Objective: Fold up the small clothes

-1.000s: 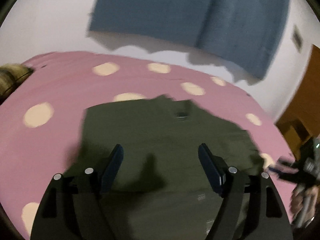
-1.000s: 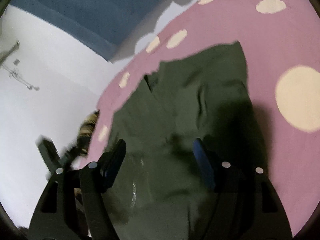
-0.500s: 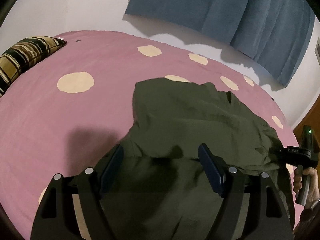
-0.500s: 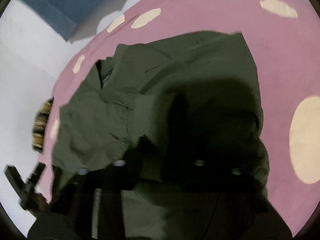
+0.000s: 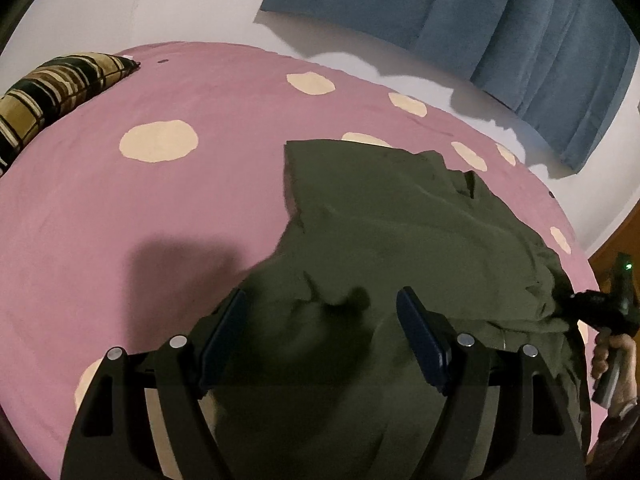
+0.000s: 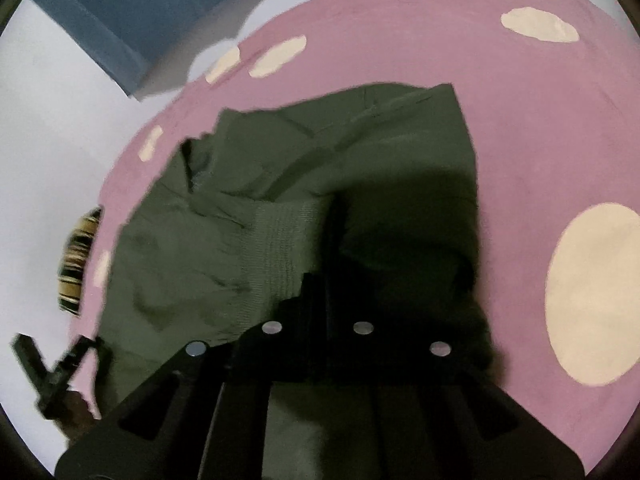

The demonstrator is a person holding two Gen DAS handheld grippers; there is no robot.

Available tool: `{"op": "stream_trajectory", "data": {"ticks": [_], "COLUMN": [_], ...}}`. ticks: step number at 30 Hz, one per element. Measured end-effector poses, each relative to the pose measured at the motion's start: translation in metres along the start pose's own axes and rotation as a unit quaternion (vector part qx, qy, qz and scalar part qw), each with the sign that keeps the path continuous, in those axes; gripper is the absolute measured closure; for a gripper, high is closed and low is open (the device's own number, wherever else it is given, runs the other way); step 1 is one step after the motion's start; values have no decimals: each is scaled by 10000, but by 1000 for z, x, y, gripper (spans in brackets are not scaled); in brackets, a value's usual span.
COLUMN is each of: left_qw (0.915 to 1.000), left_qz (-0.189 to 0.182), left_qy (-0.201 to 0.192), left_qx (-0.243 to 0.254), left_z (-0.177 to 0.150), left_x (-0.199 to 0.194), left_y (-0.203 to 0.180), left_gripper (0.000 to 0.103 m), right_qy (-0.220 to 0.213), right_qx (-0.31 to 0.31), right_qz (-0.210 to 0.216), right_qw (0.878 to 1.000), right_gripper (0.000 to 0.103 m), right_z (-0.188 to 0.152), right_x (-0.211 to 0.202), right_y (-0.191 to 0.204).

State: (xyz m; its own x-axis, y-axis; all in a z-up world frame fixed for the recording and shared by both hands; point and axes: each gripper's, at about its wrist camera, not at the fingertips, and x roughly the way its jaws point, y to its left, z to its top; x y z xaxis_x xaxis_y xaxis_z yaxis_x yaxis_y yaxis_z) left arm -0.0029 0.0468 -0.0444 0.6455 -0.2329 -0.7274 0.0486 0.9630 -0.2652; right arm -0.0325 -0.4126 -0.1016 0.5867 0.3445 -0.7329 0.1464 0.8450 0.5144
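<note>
Nearest in the left wrist view, the left claw (image 5: 322, 328) is seen released, its two blue pads (image 5: 420, 336) held wide apart above the near part of the olive-green garment (image 5: 400, 232), with no cloth pinched between them. In the right wrist view, the right claw (image 6: 316, 280) is seen clenched, its jaws drawn together on a fold of the same garment (image 6: 248, 200) next to a ribbed band (image 6: 284, 248); the jaws have just been closing, with cloth between them. The right claw is also visible at the right edge of the left wrist view (image 5: 560, 308), gripping the garment's edge, with the person's hand (image 5: 612, 356) on its handle. The garment is spread, creased and partly bunched, on a pink bedsheet (image 5: 120, 208) marked with cream spots. Farther off, a striped pillow (image 5: 52, 88) is observed at the bed's far left corner. Beyond the bed, blue curtains (image 5: 460, 12) are hung against a white wall (image 5: 160, 0).
</note>
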Motion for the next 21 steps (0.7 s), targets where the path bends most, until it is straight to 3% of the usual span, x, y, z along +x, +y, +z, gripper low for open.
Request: {"op": "stream_trajectory", "data": {"ticks": [1, 3, 8, 13, 16, 21], "left_qw": [10000, 9999, 9992, 9957, 9913, 9765], "left_qz": [-16, -83, -274, -636, -1037, -1840], "left_qy": [14, 67, 214, 448, 657, 1121], "left_qx": [10, 22, 214, 495, 465, 107], "left_z": [-1, -6, -26, -56, -73, -98], "left_x": [-2, -10, -33, -65, -82, -96], "left_y": [3, 12, 34, 50, 58, 71], "left_gripper": [27, 27, 26, 24, 24, 23], "right_qy": [-39, -113, -211, -17, 220, 594], "right_qx": [21, 29, -29, 198, 304, 204], "right_qz": [130, 324, 574, 721, 1081, 1516], "right_qw": [9999, 9994, 9981, 9972, 9934, 9865], "right_gripper": [87, 66, 52, 51, 50, 45], "right_z": [-3, -10, -51, -98, -128, -166], "right_x": [-10, -29, -91, -127, -138, -142], "right_y": [-2, -5, -28, -55, -68, -71]}}
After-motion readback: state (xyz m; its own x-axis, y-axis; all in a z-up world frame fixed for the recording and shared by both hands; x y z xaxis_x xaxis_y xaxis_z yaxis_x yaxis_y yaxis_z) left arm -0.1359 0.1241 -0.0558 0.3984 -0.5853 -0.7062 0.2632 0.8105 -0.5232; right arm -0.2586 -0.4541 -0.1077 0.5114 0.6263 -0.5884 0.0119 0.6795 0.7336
